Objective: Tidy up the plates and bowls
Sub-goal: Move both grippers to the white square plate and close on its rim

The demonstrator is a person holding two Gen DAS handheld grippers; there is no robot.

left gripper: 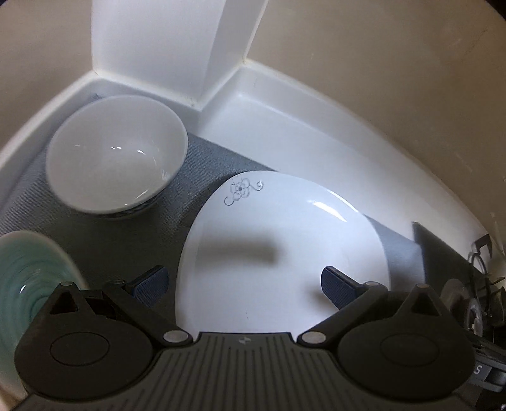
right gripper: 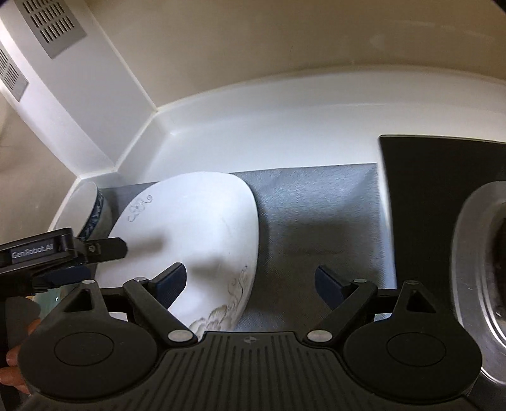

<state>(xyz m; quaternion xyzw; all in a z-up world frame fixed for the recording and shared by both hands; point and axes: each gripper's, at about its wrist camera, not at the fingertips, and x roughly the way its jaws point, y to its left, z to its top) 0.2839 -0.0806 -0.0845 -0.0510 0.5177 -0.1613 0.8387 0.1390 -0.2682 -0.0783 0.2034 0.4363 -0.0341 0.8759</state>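
Note:
A white plate (left gripper: 284, 253) with a small flower drawing lies on a grey mat (left gripper: 196, 177); it also shows in the right wrist view (right gripper: 196, 234). A white bowl (left gripper: 117, 161) with a blue patterned band stands at the back left, its side visible in the right wrist view (right gripper: 95, 215). A teal bowl (left gripper: 28, 284) sits at the near left. My left gripper (left gripper: 243, 284) is open just above the plate's near edge. My right gripper (right gripper: 249, 284) is open and empty over the plate's right edge and the mat (right gripper: 316, 221). The left gripper's body shows in the right wrist view (right gripper: 63, 249).
The white counter (left gripper: 284, 126) meets a beige wall, with a white column (left gripper: 170, 47) at the back corner. A black stove top (right gripper: 427, 189) with a metal burner ring (right gripper: 474, 268) lies to the right of the mat. Vent grilles (right gripper: 50, 25) are on the column.

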